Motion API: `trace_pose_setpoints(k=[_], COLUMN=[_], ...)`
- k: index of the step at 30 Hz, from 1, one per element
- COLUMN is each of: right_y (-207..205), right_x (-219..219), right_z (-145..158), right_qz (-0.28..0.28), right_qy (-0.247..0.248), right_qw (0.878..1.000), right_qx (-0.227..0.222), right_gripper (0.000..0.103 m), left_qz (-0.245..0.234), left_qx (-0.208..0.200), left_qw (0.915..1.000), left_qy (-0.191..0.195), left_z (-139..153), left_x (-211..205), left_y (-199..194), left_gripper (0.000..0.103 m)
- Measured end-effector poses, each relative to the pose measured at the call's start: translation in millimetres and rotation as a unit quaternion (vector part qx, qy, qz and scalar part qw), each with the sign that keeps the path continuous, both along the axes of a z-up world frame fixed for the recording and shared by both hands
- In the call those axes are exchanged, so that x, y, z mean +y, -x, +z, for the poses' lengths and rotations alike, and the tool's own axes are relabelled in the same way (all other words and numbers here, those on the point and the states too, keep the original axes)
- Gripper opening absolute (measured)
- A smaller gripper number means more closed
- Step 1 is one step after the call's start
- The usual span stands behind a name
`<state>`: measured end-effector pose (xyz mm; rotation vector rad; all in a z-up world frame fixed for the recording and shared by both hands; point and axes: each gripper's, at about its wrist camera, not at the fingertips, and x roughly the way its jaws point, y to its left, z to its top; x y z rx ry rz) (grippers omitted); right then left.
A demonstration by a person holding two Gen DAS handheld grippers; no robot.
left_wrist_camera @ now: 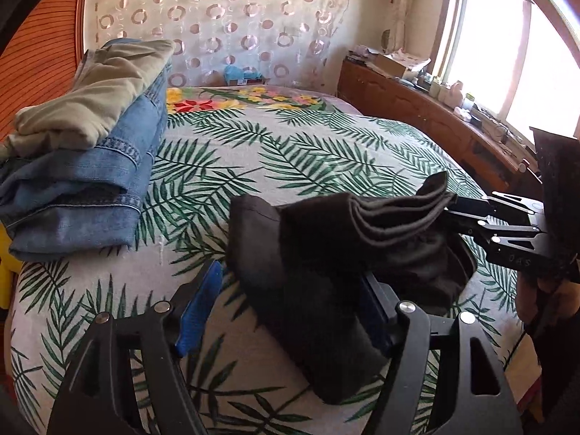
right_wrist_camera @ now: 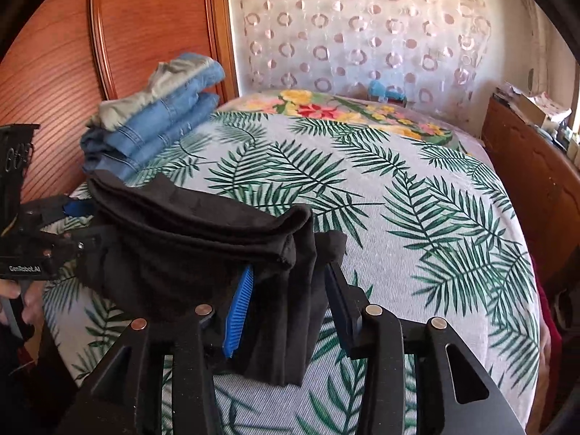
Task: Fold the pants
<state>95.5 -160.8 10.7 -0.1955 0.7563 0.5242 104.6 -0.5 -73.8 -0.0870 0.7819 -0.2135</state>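
Black pants (left_wrist_camera: 326, 253), folded into a thick bundle, hang between my two grippers just above the leaf-print bed. My left gripper (left_wrist_camera: 290, 311) stands wide open around the pants' near end; the cloth drapes over its right finger and its blue left pad (left_wrist_camera: 197, 311) is bare. In the right wrist view the pants (right_wrist_camera: 203, 250) sag from the left gripper's side. My right gripper (right_wrist_camera: 290, 311) has cloth between its fingers, the blue pad (right_wrist_camera: 239, 311) partly showing; the jaws look closed on the fold. It also shows in the left wrist view (left_wrist_camera: 449, 214).
A stack of folded jeans with a beige garment on top (left_wrist_camera: 90, 166) lies at the bed's left by the wooden headboard (right_wrist_camera: 72, 90). A wooden cabinet (left_wrist_camera: 435, 123) with clutter runs along the right under the window. The bed (right_wrist_camera: 435, 217) spreads beyond.
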Motion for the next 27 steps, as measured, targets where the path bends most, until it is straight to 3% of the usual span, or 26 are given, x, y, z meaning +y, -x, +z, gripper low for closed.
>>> trace_pose_setpoints(k=[9, 12, 26, 27], right_y=[-39, -40, 23, 27], right_x=[14, 8, -12, -16], right_z=[2, 0, -7, -8], right_qz=[-0.060, -0.062, 0.000, 0.001], right_qy=[0.051, 0.032, -0.019, -0.021], right_qw=[0.997, 0.998, 1.000, 1.000], right_qx=[-0.024, -0.010, 0.013, 0.015], right_gripper=[0.043, 0.043, 0.043, 0.043], left_qz=[0.006, 0.000, -0.033, -0.036], left_qx=[-0.004, -0.006, 0.004, 0.004], left_qw=[0.9999, 0.9998, 0.9992, 0.9991], left_qy=[0.014, 0.018, 0.021, 0.024], left_z=[1, 2, -3, -4], left_x=[10, 9, -1, -1], left_y=[4, 9, 49, 51], left_gripper=[0.073, 0.073, 0.072, 0.067])
